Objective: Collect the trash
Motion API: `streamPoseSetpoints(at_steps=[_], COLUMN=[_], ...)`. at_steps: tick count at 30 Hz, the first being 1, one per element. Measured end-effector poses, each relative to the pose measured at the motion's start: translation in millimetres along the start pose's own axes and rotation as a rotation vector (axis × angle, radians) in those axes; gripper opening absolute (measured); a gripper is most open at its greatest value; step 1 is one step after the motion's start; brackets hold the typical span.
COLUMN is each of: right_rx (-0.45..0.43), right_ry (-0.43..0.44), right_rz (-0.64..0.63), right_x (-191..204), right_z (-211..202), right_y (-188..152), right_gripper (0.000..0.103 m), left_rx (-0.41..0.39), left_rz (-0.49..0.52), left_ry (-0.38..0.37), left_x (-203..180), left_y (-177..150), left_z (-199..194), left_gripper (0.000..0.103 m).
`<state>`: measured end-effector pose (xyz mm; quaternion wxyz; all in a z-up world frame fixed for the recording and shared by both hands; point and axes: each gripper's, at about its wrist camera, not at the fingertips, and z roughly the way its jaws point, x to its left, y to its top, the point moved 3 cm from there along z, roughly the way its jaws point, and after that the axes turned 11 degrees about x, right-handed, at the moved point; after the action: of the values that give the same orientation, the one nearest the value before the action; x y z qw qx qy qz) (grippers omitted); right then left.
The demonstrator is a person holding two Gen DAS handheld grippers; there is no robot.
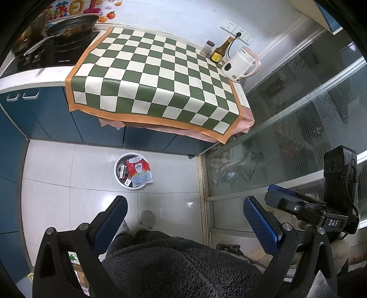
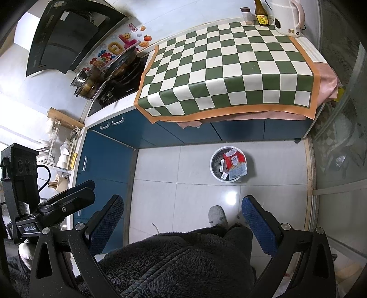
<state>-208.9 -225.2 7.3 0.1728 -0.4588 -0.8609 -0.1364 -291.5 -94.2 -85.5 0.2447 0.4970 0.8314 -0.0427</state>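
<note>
Fleece robe fills the foreground, both claws spread and carrying nothing, trash sitting in the bin on the floor.

Left wrist view: dark fleece [image 1: 165, 261] sits nearest, and the left gripper [image 1: 185, 217] hangs released above the tiles, jaws wide apart. Ahead, the white trash bin [image 1: 119, 181] stands on the floor just before the blue cabinets [image 1: 45, 114], a red wrapper [image 1: 140, 170] draped over its rim; judging by the bare checkered cloth [image 1: 156, 78], collecting looks nearly done, and a good finish means checking for strays and nudging that wrapper fully inside. Right wrist view: the right gripper [image 2: 183, 217] is likewise released and empty, a slippered foot [image 2: 216, 215] between it and the bin. Kettle [image 2: 287, 17], sauce bottle [image 2: 261, 13] and pans [image 2: 121, 62] are not trash; nothing blocks the way.
</note>
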Motion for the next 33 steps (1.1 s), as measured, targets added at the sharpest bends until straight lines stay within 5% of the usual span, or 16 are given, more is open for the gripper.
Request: streamPoseSetpoints(at_steps=[33], right_rx=[0.023], right_ry=[0.008], right_rz=[-0.036], right_x=[-0.6], right_z=[4.2], right_y=[3.1], right_gripper=[0.103], left_rx=[-0.019], left_rz=[-0.023], left_ry=[0.006], left_x=[2.9], left_y=[-7.2], left_z=[0.7], left_gripper=[0.103])
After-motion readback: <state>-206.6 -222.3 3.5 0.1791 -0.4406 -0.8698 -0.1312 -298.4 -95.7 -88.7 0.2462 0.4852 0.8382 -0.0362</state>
